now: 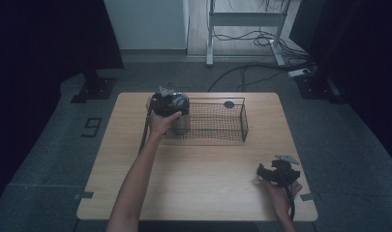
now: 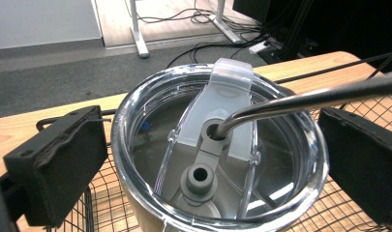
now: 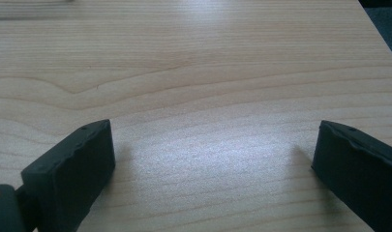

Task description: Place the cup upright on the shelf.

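My left gripper [image 2: 203, 159] stands spread with a jaw on either side of the steel tumbler [image 2: 218, 159] with its clear plastic lid, not touching it, at the near-left end of the black wire mesh basket [image 1: 218, 121]. I judge the cup stiff, smooth and slippery, best pinched across the body below the rim; it stands upright, its bent metal straw [image 2: 305, 99] leaning toward my right jaw. My right gripper [image 3: 213, 169] rests wide apart and empty over the bare pale wooden table [image 3: 208, 63].

I count one wire basket [image 1: 218, 120] at 12 o'clock on my one table [image 1: 198, 169]; one tumbler [image 2: 218, 159] with one clear lid [image 2: 150, 121]; one metal straw [image 2: 305, 99]; my two grippers, left [image 1: 170, 102] and right [image 1: 276, 173].
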`<state>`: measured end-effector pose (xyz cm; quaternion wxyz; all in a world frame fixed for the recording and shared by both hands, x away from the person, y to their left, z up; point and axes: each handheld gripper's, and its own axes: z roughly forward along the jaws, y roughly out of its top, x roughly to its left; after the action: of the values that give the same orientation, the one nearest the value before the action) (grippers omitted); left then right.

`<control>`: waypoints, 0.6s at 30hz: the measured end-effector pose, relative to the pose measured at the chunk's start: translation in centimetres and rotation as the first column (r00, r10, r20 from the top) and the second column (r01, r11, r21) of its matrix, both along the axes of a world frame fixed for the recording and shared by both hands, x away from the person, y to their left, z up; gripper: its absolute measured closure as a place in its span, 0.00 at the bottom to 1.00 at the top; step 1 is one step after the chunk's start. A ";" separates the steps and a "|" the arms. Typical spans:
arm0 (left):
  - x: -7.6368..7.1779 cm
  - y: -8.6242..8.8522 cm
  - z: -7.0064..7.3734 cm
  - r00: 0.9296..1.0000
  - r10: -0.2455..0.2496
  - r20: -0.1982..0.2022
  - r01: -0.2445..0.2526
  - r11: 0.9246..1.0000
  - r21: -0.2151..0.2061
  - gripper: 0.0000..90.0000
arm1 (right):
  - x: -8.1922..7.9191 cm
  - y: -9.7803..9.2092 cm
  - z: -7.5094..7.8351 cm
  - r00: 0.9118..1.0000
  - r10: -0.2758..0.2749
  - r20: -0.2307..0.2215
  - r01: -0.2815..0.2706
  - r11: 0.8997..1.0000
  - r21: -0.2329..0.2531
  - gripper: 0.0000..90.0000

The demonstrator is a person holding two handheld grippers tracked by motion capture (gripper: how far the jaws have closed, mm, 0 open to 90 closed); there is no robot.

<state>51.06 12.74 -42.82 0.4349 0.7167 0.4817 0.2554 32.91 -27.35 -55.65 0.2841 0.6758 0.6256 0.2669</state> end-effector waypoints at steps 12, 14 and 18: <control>-1.7 1.5 1.2 1.000 -0.017 0.009 0.018 0.998 -0.068 0.00 | 0.0 0.0 0.0 1.000 -0.001 0.001 0.001 1.000 -0.001 0.01; -2.1 1.7 1.4 1.000 -0.026 0.012 0.027 0.997 -0.077 0.00 | 0.0 0.0 0.0 1.000 -0.002 0.001 0.002 1.000 -0.002 0.01; -3.7 2.3 1.9 0.998 -0.058 0.024 0.060 0.993 -0.097 0.00 | 0.0 0.0 0.0 1.000 -0.004 0.001 0.004 1.000 -0.002 0.01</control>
<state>47.39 15.08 -40.95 0.4816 0.7058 0.4677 0.2260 32.90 -27.33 -55.66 0.2858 0.6764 0.6244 0.2661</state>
